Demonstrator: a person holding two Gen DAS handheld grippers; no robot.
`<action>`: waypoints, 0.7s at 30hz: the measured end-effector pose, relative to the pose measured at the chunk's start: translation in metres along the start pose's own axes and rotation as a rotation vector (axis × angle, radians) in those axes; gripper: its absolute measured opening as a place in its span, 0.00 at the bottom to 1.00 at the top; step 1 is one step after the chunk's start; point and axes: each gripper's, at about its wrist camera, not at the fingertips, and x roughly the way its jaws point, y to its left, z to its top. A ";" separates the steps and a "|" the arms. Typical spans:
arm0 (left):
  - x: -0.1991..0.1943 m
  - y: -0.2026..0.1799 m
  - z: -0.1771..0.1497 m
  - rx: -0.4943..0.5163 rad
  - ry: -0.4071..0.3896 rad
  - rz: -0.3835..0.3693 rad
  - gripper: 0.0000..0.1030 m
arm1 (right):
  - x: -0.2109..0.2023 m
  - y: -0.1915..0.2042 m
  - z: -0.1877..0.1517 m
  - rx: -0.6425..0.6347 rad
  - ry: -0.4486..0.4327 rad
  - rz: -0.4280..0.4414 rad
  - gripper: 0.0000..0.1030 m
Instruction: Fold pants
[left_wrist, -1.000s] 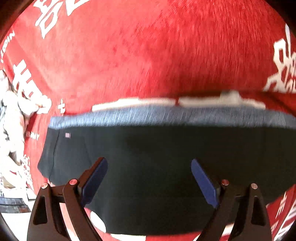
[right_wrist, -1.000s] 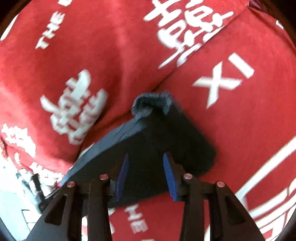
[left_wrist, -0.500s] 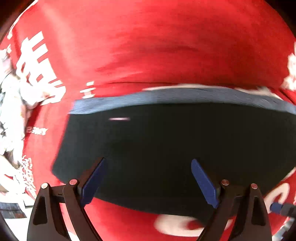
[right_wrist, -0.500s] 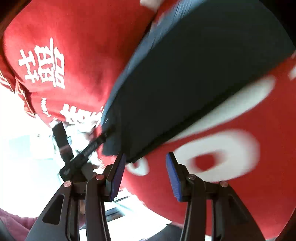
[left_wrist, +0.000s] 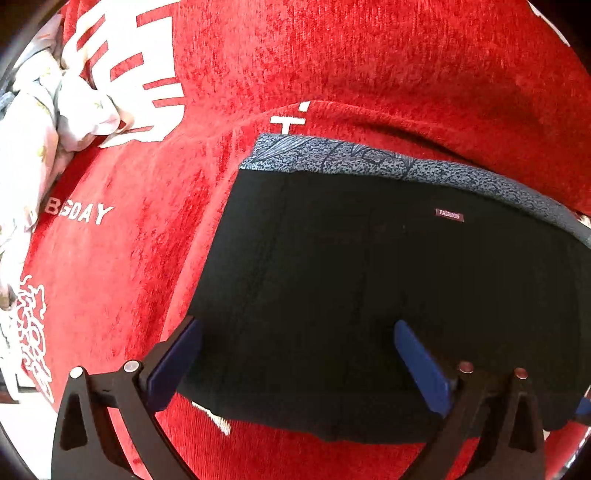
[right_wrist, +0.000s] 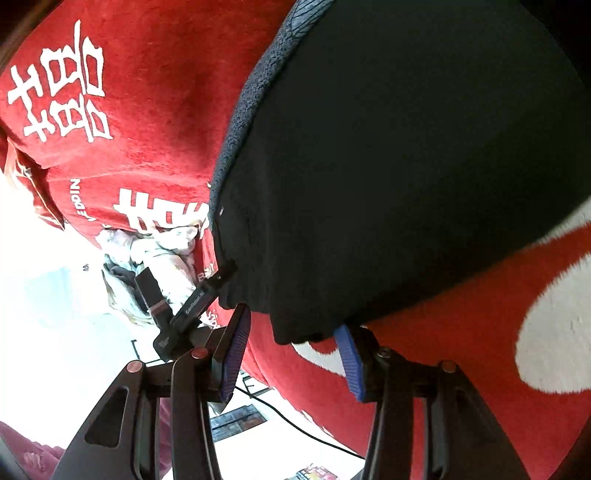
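The black pants (left_wrist: 369, 288) lie folded into a flat rectangle on the red cloth, with a grey patterned waistband (left_wrist: 369, 158) along the far edge and a small label. My left gripper (left_wrist: 299, 362) is open and empty, its blue pads spread just above the pants' near edge. In the right wrist view the pants (right_wrist: 406, 166) fill the upper right. My right gripper (right_wrist: 291, 354) is open and empty at the pants' near corner. The left gripper (right_wrist: 192, 302) shows there beside the pants' edge.
The red cloth (left_wrist: 332, 66) with white characters covers the whole surface. A crumpled pale garment (left_wrist: 33, 122) lies at the far left, also in the right wrist view (right_wrist: 155, 258). The surface's edge, a bright floor and a cable (right_wrist: 295, 424) show below.
The right gripper has pulled back from over the pants to their near corner and turned. The left gripper has shifted left, so the pants now sit right of centre. Both stayed open.
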 end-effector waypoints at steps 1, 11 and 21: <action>-0.001 0.001 0.000 0.001 0.005 -0.002 1.00 | 0.001 -0.001 0.001 0.008 -0.002 0.002 0.50; 0.004 0.014 -0.002 0.048 0.019 0.024 1.00 | 0.012 0.025 -0.017 -0.179 -0.004 -0.332 0.08; -0.051 -0.060 -0.004 0.171 -0.043 -0.070 1.00 | -0.043 0.052 -0.018 -0.335 -0.049 -0.448 0.17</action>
